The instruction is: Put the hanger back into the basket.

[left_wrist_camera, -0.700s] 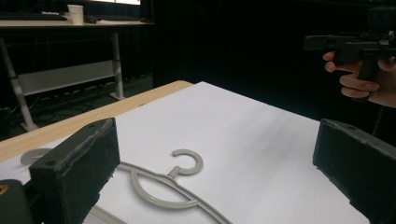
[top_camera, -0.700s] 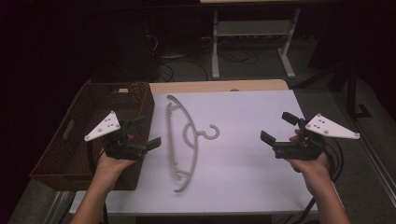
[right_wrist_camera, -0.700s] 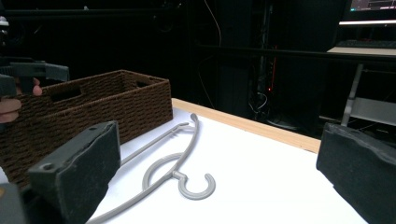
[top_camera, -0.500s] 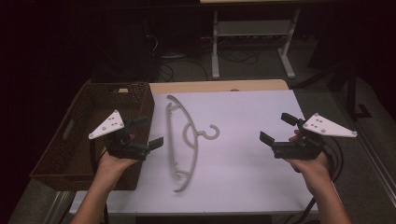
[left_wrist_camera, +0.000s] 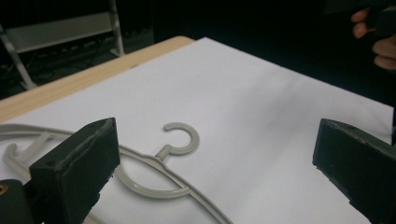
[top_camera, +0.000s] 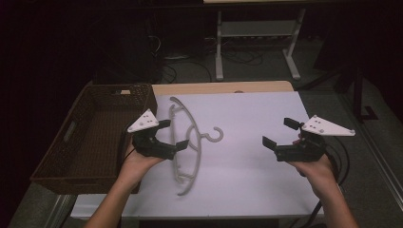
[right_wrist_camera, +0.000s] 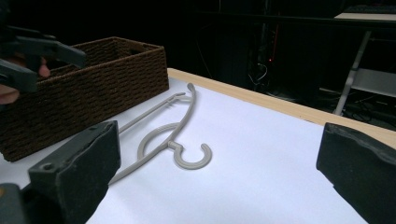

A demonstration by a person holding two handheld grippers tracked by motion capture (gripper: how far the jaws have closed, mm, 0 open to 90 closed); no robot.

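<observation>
A grey plastic hanger [top_camera: 199, 147] lies flat on the white sheet, its hook [left_wrist_camera: 195, 139] pointing right in the high view. My left gripper [top_camera: 173, 134] hovers over the hanger's left side, just beside the basket, with its jaws wide open and nothing between the pads. In the left gripper view [left_wrist_camera: 217, 140] the hanger's arm runs under the left jaw. My right gripper [top_camera: 277, 132] is held open over bare sheet, well to the right of the hanger. From there it looks across at the hanger [right_wrist_camera: 187, 109] from its own view [right_wrist_camera: 219, 144].
A brown wicker basket [top_camera: 114, 88] stands along the table's left edge [right_wrist_camera: 93, 88], close behind the left hand. The white sheet [top_camera: 247, 114] covers most of the wooden table. A metal stand [top_camera: 256, 33] and cables sit on the dark floor beyond.
My left gripper has moved right, from beside the basket to over the hanger's left side. The right gripper has barely shifted. The hanger has not moved.
</observation>
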